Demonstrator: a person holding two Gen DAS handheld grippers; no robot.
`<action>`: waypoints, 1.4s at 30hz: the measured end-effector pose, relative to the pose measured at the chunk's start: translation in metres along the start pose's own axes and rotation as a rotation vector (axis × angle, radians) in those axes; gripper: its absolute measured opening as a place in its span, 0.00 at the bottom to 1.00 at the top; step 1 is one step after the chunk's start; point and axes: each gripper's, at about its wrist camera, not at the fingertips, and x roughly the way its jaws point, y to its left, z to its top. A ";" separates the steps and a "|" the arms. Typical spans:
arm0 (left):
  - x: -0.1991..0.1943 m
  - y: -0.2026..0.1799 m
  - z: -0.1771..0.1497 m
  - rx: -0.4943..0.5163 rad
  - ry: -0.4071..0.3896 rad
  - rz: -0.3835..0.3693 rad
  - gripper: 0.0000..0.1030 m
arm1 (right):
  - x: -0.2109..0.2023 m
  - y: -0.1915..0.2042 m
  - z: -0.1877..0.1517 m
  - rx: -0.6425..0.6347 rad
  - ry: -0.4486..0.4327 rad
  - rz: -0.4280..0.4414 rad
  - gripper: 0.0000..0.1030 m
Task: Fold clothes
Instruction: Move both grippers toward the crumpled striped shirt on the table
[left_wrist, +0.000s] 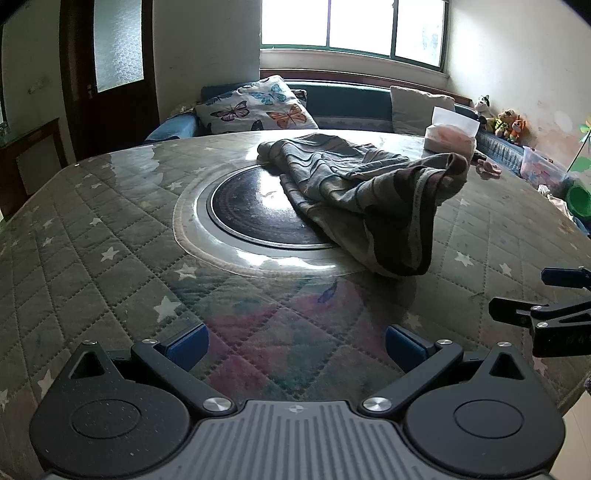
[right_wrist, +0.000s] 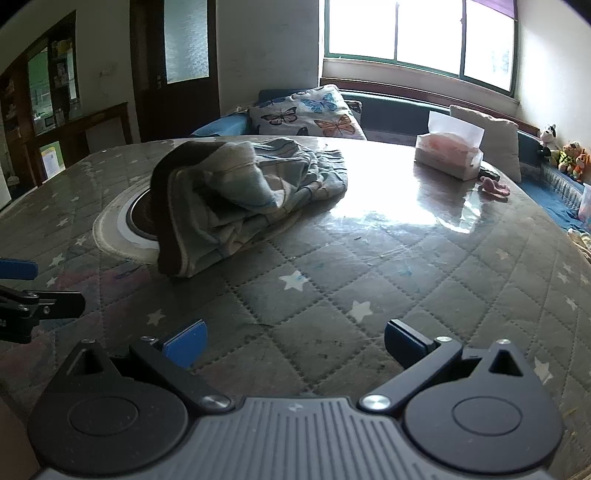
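A crumpled striped garment (left_wrist: 354, 199) lies partly over the round table's (left_wrist: 110, 229) dark centre disc (left_wrist: 255, 210), a tissue box (right_wrist: 448, 155) beyond it. Both the left gripper (left_wrist: 295, 345) and right gripper (right_wrist: 293, 341) hover wide open, empty, short of the cloth.

Backlit by a blown-out window (left_wrist: 352, 24), with glare across the glossy table (right_wrist: 399, 210), dim corners and fisheye-bent edges.

A home living room: butterfly cushion (left_wrist: 255, 107) on a sofa (left_wrist: 343, 101), stuffed toys (left_wrist: 506, 122).
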 end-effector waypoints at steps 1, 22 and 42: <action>0.000 0.000 0.000 0.001 0.001 -0.001 1.00 | 0.000 0.000 0.000 -0.001 0.001 -0.002 1.00; 0.004 -0.009 -0.003 0.009 0.022 -0.020 1.00 | -0.004 0.004 -0.007 0.023 0.016 0.022 1.00; 0.016 -0.014 0.011 0.022 0.024 -0.030 1.00 | 0.008 0.001 0.006 0.022 0.021 0.016 1.00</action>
